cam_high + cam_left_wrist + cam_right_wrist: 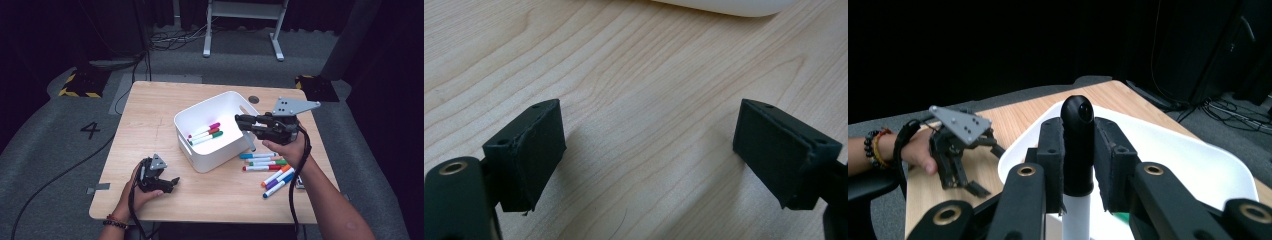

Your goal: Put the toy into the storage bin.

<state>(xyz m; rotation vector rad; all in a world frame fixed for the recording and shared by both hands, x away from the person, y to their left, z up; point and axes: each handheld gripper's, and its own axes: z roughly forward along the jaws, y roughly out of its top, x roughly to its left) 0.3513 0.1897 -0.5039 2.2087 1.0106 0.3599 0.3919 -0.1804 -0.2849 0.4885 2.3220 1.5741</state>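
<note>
The black-capped marker, white-barrelled with a rounded glossy cap, is clamped upright between the pads of the right tongs, which hold it above the near wall of the white bin, so by my reading it is about to be dropped in. Three markers already lie in the bin ahead of those tongs, while roughly seven loose markers wait on the surface below them. The left tongs rest wide open and empty, well away on the bin's other side.
</note>
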